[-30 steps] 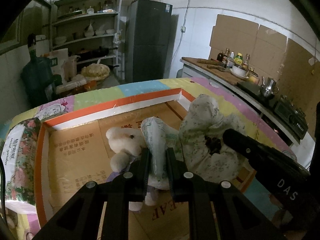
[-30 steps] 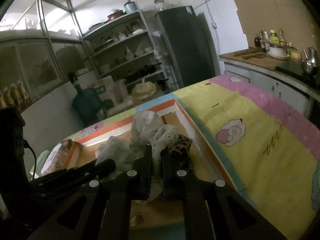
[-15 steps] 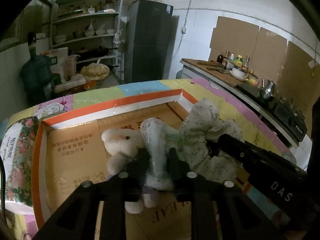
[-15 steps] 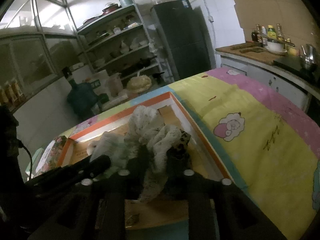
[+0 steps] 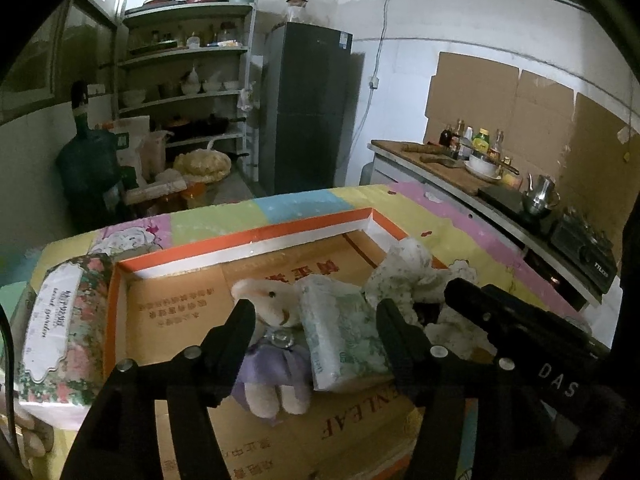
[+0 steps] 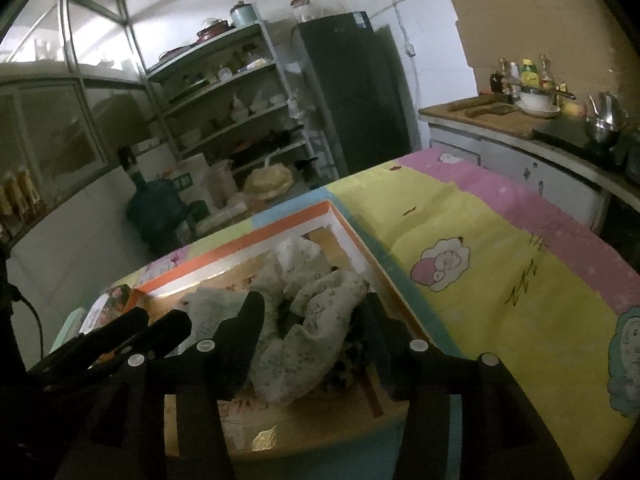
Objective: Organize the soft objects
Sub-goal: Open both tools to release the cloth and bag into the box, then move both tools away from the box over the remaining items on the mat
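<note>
A shallow cardboard box [image 5: 248,236] with an orange rim lies on the table. In it rest a small cream teddy bear [image 5: 272,332] in a purple dress, a soft tissue pack [image 5: 340,336] and a crumpled floral cloth [image 5: 408,276]. My left gripper [image 5: 316,320] is opening, its jaws standing apart around the bear and the pack without pressing on them. My right gripper [image 6: 310,320] is opening too, straddling the floral cloth [image 6: 316,320] with gaps at both pads. Each gripper shows in the other's view: the right gripper [image 5: 500,320] and the left gripper [image 6: 152,332].
A floral tissue box [image 5: 60,328] stands against the box's left side. A pastel patchwork cloth [image 6: 500,260] covers the table to the right. Beyond stand a kitchen counter [image 5: 452,164] with bottles, a kettle and a stove, a dark fridge [image 5: 308,108], shelves and a water jug [image 5: 86,168].
Both grippers were shut, the left on the tissue pack and the right on the floral cloth. Both have spread their jaws, and the pack and cloth now lie in the box.
</note>
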Demonstrator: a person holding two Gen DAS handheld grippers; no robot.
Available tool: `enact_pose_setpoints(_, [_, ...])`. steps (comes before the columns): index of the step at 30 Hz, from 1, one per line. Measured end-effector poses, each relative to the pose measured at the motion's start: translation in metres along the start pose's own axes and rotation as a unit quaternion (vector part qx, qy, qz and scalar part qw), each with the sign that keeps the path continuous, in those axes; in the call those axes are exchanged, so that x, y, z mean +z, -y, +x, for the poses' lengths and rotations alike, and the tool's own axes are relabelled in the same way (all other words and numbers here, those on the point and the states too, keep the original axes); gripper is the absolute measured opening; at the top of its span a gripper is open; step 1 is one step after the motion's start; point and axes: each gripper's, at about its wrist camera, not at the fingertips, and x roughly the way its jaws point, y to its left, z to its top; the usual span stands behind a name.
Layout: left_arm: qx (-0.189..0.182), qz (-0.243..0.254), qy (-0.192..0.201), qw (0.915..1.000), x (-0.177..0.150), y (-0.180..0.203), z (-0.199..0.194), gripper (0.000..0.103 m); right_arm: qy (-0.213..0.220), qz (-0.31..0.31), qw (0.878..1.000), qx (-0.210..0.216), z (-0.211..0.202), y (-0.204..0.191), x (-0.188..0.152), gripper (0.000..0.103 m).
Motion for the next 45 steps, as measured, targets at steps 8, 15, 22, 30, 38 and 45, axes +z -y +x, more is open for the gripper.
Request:
enact_pose_setpoints(8, [0.008, 0.000, 0.018, 0.9998, 0.002, -0.006, -0.019, 0.067, 0.014, -0.007, 1.000, 0.002, -0.015, -0.010, 0.002, 0.052])
enact_pose_setpoints(15, [0.020, -0.005, 0.037, 0.9991, 0.001, -0.018, -0.042, 0.074, 0.022, -0.019, 1.000, 0.010, -0.027, -0.027, 0.003, 0.056])
enact_pose_setpoints(22, [0.032, -0.014, 0.052, 0.9980, 0.001, -0.033, -0.065, 0.076, 0.032, -0.033, 0.999, 0.018, -0.039, -0.050, 0.001, 0.069])
enact_pose_setpoints(30, [0.045, -0.024, 0.068, 0.9964, -0.004, -0.055, -0.090, 0.077, 0.036, -0.050, 0.998, 0.033, -0.050, -0.080, -0.004, 0.070])
enact_pose_setpoints(38, [0.059, -0.043, 0.080, 0.9941, -0.012, -0.082, -0.115, 0.077, 0.036, -0.068, 0.996, 0.044, -0.056, -0.110, -0.010, 0.070])
enact_pose_setpoints(45, [0.074, -0.053, 0.091, 0.9917, -0.018, -0.102, -0.135, 0.077, 0.038, -0.084, 0.994, 0.056, -0.061, -0.136, -0.016, 0.070])
